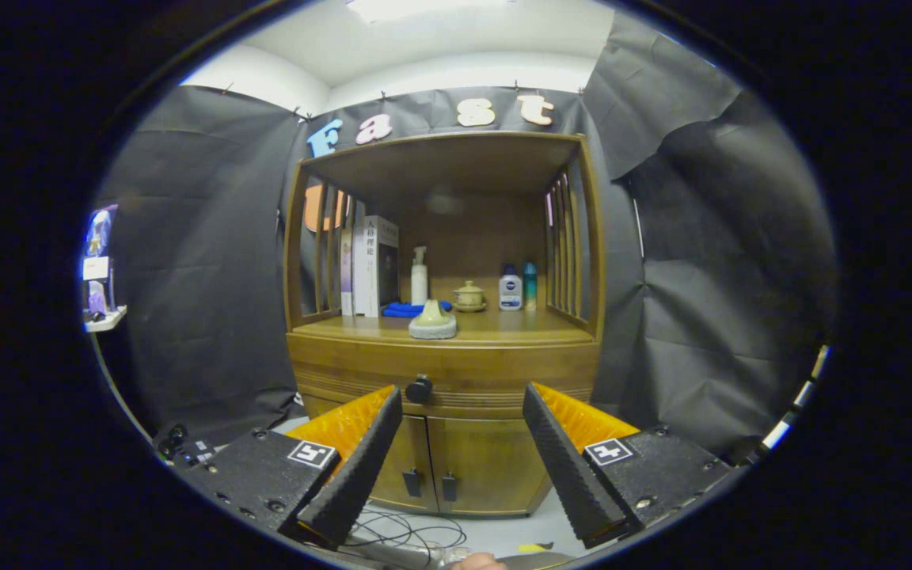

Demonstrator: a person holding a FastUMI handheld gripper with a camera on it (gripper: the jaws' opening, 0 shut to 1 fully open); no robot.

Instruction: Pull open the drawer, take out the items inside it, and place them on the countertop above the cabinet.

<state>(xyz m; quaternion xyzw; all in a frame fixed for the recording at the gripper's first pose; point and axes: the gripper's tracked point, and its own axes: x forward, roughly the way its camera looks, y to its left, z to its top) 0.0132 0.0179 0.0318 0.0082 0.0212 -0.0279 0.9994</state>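
Several bottles (510,289) crowd countertop (503,326); hand-held gripper (462,400) gapes.

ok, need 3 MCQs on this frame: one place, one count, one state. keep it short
1. Where is the drawer knob?
A. Ahead of the gripper, near its left finger
B. On the countertop
C. Under the cabinet doors

2. How many small handles are on the lower doors?
A. One
B. Two
C. Four

3. What state is the drawer in?
A. Pulled fully out
B. Closed
C. Removed

Answers:
1. A, the knob sits on the drawer front just past the left fingertip.
2. B, two handles flank the seam between the doors.
3. B, the drawer front lies flush with the cabinet; the gripper is open and holds nothing.
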